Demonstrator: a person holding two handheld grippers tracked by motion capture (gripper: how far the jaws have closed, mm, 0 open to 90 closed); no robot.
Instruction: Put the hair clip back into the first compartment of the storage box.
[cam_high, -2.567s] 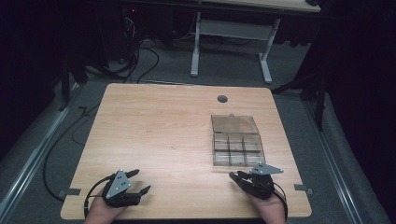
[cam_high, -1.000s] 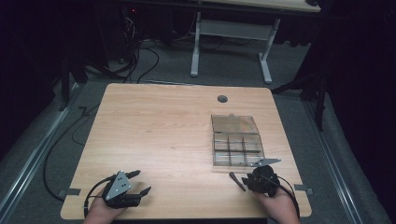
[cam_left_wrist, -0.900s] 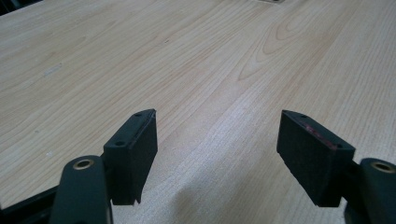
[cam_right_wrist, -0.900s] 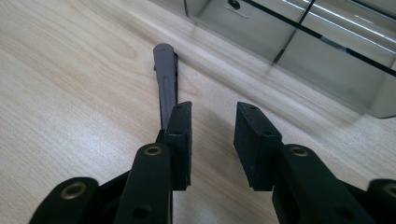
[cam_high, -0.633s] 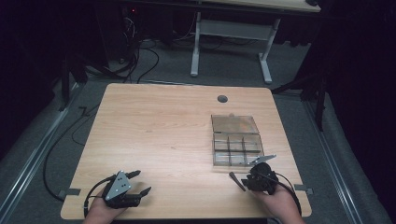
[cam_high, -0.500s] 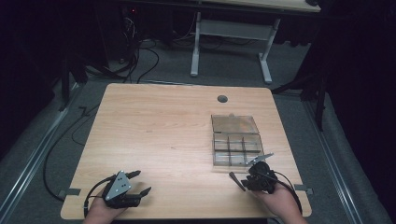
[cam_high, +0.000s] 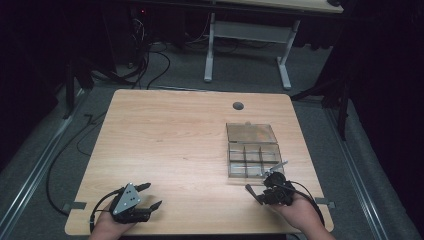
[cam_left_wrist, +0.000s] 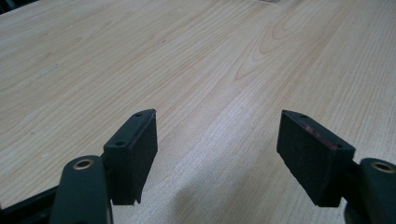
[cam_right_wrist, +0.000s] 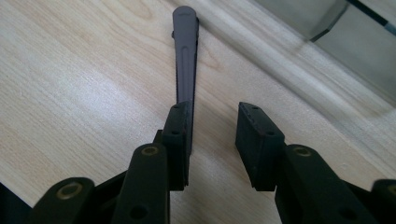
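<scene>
Bench (cam_high: 165, 135) is light wood, with the clear compartment box (cam_high: 252, 150) toward its right side, lid open and laid flat on the far side of the tray.

My right gripper (cam_high: 267, 187) sits just on the near side of the box, at its near right corner, person's hand (cam_high: 300, 212) behind it. Jaws slightly apart, not clamped. In the right gripper view a slim dark grey clip (cam_right_wrist: 185, 60) lies on the wood, running away from the left jaw and touching its inner face; the right jaw stands clear of it. Box edge (cam_right_wrist: 327, 51) just beyond the clip.

My left gripper (cam_high: 142, 195) is well apart from the box, at the near left of the bench, jaws wide apart over bare wood (cam_left_wrist: 210, 70), holding nothing
</scene>
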